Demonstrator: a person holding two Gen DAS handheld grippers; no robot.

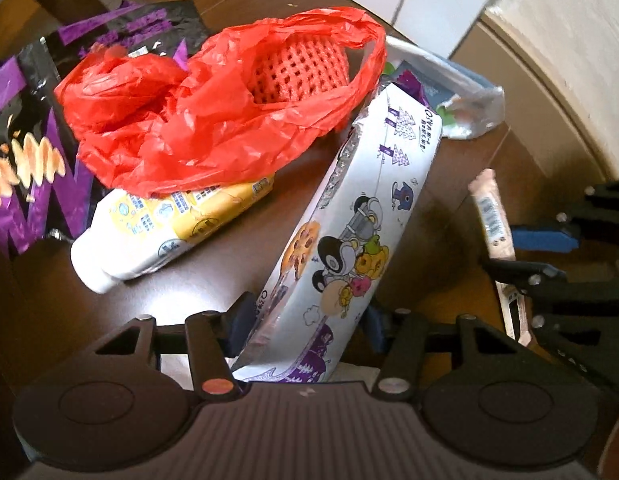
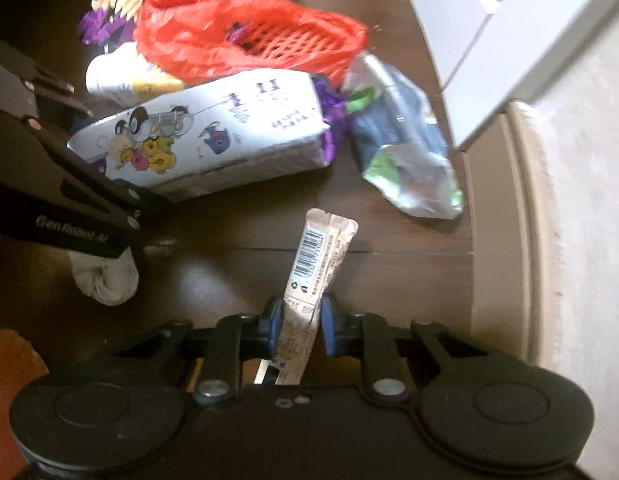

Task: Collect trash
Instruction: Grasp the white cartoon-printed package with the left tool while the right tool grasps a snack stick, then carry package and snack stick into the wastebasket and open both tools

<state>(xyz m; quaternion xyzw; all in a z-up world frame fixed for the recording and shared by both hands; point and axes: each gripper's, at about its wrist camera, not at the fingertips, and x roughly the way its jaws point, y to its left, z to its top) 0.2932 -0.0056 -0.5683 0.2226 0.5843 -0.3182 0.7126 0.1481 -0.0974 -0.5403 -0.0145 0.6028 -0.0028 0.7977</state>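
A white cookie pack (image 1: 349,216) with cartoon prints stands tilted on the dark wooden table (image 1: 301,184). My left gripper (image 1: 305,320) is shut on its lower end, one pad on each side. My right gripper (image 2: 301,324) is shut on a thin beige stick wrapper (image 2: 315,252) with a barcode, which points away from the camera. The left wrist view shows the same wrapper (image 1: 491,220) at the right, in the right gripper's black fingers (image 1: 525,270). In the right wrist view the cookie pack (image 2: 213,128) lies to the left, with the left gripper's fingers (image 2: 109,200) on it.
A red plastic bag (image 1: 197,120) with a foam net inside lies over a yellow-and-white bottle (image 1: 149,232). Behind them lies a purple-and-black snack bag (image 1: 25,140). Right of the pack is a crumpled foil pouch (image 2: 401,140). A white tissue wad (image 2: 103,280) lies at the left. The table's edge (image 2: 493,200) runs along the right.
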